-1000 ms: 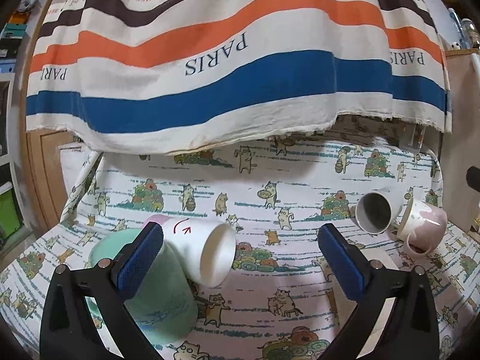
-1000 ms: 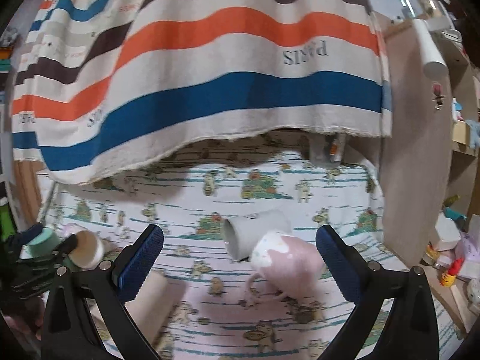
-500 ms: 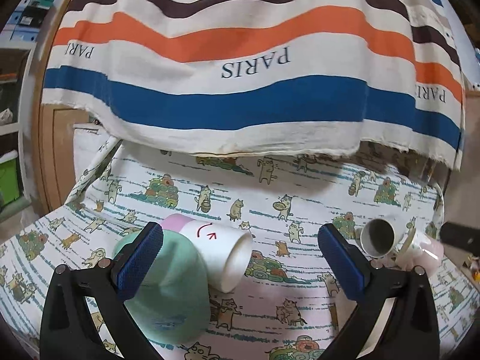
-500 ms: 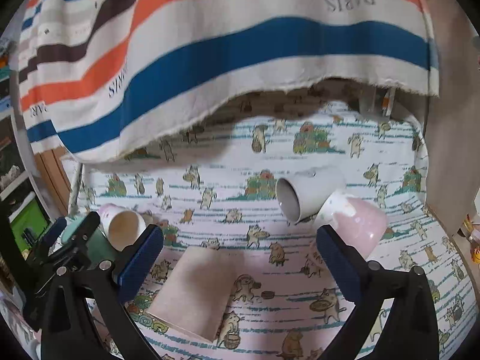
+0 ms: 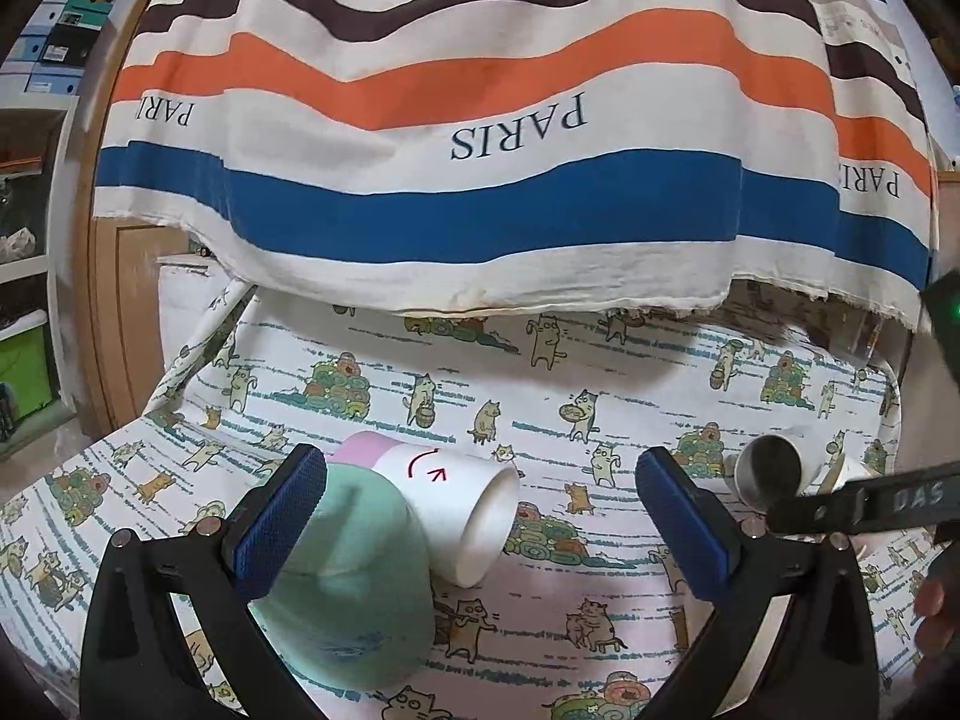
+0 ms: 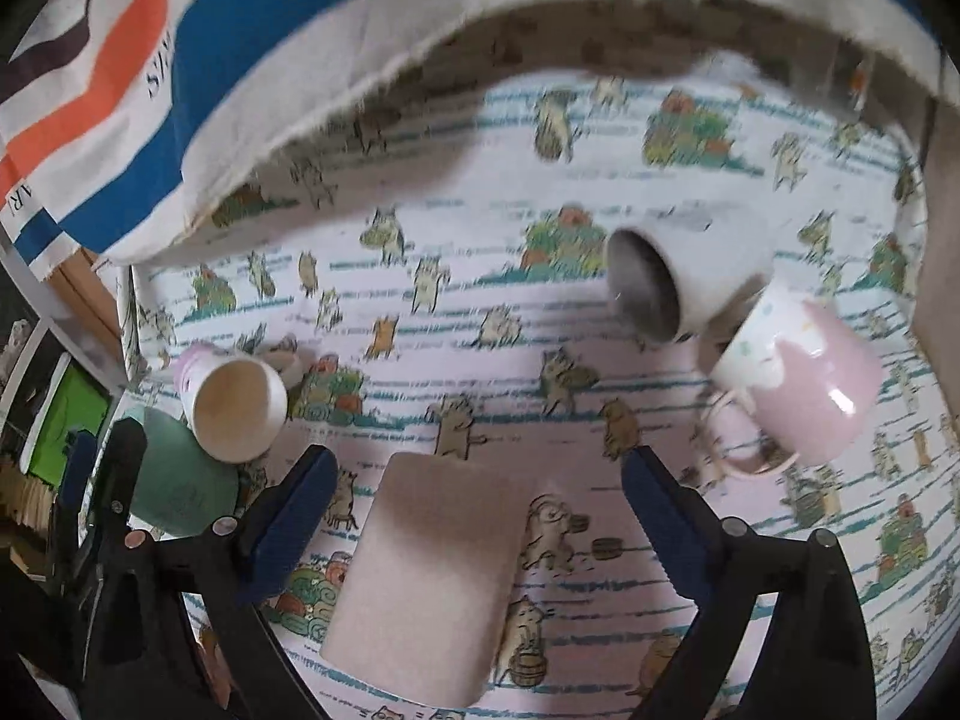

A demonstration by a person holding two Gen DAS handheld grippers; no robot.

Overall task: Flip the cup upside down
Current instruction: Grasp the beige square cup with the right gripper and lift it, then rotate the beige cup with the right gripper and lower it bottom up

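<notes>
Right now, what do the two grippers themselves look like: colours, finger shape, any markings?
Both look alike: the left gripper and right gripper each have two matte black angular arms with silver screw heads, ending in flat fingers faced with ribbed blue pads. In the left wrist view the right gripper's black body shows pale letters "DAS" and a small green light. No cables or sleeves are visible.
</notes>
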